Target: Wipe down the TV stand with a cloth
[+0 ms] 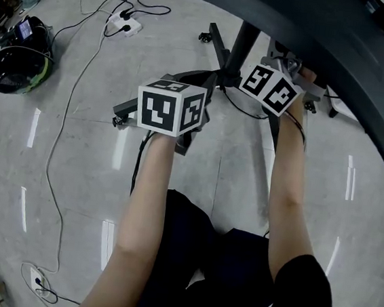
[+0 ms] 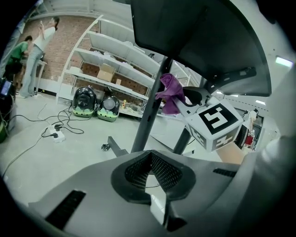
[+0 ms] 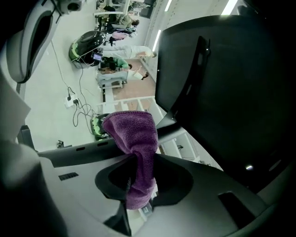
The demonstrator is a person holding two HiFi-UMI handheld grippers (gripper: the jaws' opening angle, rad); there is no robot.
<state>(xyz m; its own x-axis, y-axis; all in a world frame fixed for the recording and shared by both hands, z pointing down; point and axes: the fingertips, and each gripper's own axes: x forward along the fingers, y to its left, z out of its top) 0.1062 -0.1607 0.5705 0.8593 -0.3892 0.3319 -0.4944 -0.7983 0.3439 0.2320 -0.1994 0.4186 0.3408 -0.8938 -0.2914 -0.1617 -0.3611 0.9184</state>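
The TV stand's dark pole (image 1: 243,42) rises from wheeled base legs (image 1: 129,112) under the big dark TV (image 1: 327,34). In the right gripper view my right gripper (image 3: 138,163) is shut on a purple cloth (image 3: 134,134), which bunches up above the jaws close to the TV's back (image 3: 231,92). From the left gripper view that cloth (image 2: 171,92) hangs beside the pole (image 2: 150,115), just above the right marker cube (image 2: 215,121). My left gripper (image 2: 151,153) is shut with nothing in it, low and short of the pole. Both marker cubes (image 1: 171,108) hide the jaws in the head view.
A power strip (image 1: 124,23) and loose cables lie on the grey floor to the left, with a black-and-green helmet-like object (image 1: 13,68) further left. White shelving (image 2: 115,55), two green-and-black bags (image 2: 85,101) and people (image 2: 32,51) are beyond the stand.
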